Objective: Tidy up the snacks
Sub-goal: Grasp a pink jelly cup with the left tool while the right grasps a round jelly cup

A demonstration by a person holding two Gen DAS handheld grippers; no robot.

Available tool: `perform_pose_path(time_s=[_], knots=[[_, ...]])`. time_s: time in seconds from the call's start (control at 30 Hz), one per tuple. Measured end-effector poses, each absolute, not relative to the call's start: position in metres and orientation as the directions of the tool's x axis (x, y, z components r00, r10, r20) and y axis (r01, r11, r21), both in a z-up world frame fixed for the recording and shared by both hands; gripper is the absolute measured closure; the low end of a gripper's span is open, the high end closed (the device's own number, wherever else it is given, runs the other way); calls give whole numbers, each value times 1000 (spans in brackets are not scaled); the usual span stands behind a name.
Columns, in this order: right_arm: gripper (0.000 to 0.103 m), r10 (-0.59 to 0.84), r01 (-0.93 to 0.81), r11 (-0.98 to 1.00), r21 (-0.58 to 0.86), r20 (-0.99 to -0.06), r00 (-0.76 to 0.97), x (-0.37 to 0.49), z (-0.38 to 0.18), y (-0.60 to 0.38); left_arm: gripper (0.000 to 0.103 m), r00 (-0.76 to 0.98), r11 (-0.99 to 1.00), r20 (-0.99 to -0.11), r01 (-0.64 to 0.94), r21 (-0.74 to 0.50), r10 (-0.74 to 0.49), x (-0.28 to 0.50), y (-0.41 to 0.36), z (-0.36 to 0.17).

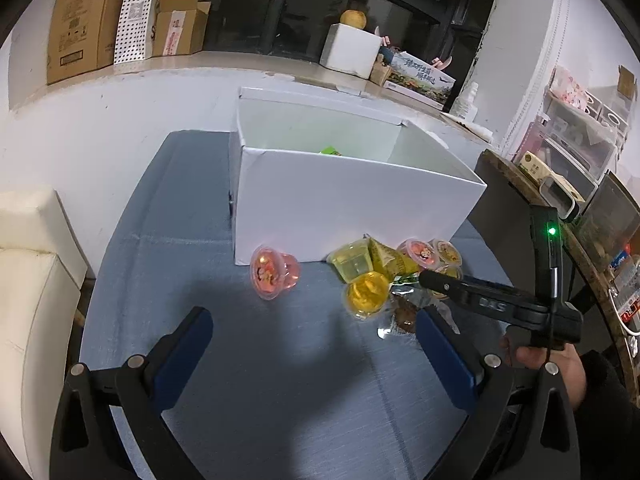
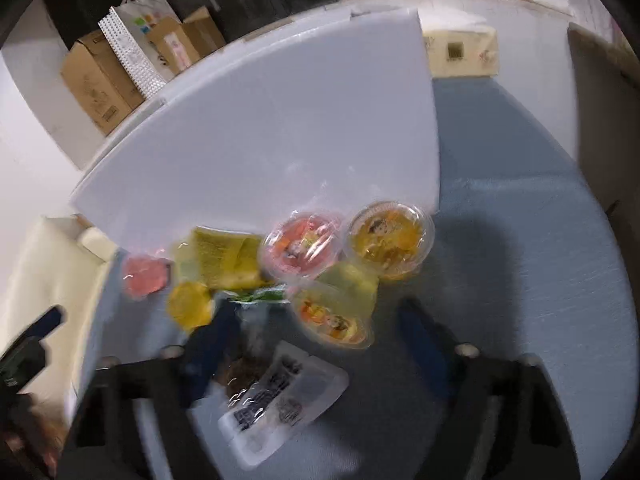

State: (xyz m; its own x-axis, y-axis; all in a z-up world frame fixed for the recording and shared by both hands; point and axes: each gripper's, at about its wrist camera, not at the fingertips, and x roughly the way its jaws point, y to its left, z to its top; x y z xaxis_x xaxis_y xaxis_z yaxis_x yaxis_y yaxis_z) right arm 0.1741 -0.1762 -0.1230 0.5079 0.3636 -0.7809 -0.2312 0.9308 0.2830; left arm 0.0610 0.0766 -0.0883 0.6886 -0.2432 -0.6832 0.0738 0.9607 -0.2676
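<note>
I see snacks in front of the white box [image 1: 352, 216].
My left gripper [image 1: 316, 344] stands apart over blue cloth [image 1: 180, 240]; right gripper [image 2: 320, 332], blurred, straddles a jelly cup [image 2: 334, 316], jaws apart; "DAS" is readable on it.

My left camera looks forward and down over the blue surface [image 1: 280, 360] from a little way back, facing the white box [image 1: 352, 208] with the snack pile [image 1: 384, 276] at its foot. My right camera hangs close above that pile [image 2: 304, 272], angled steeply down and blurred. Both share the pile, box front [image 2: 280, 128] and surface [image 2: 520, 240].
</note>
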Motion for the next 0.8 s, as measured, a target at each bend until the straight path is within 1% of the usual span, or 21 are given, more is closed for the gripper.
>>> perform_pose_path(time_s=[0.03, 0.23, 0.37, 0.47, 0.53, 0.67, 0.8], knots=[[54, 368, -235, 929, 287, -784, 499, 175, -124, -176, 0, 688, 961, -684, 73, -268, -243, 61, 78, -89], [54, 415, -267, 909, 320, -755, 508, 166, -124, -189, 0, 683, 962, -690, 68, -265, -239, 62, 80, -94], [54, 436, -279, 900, 337, -732, 523, 159, -115, -197, 0, 677, 965, -699, 71, -251, -232, 68, 78, -98], [54, 452, -290, 892, 347, -700, 553, 144, -98, -209, 0, 675, 971, -704, 85, -221, -220, 74, 75, -102], [54, 451, -294, 892, 342, -683, 575, 131, -86, -216, 0, 669, 980, -719, 82, -180, -188, 88, 73, -108], [54, 464, -294, 885, 360, -653, 599, 114, -71, -227, 0, 655, 984, -737, 57, -171, -166, 114, 74, -121], [54, 477, -309, 878, 365, -633, 609, 106, -61, -232, 0, 635, 993, -766, 21, -116, -102, 142, 73, -139]])
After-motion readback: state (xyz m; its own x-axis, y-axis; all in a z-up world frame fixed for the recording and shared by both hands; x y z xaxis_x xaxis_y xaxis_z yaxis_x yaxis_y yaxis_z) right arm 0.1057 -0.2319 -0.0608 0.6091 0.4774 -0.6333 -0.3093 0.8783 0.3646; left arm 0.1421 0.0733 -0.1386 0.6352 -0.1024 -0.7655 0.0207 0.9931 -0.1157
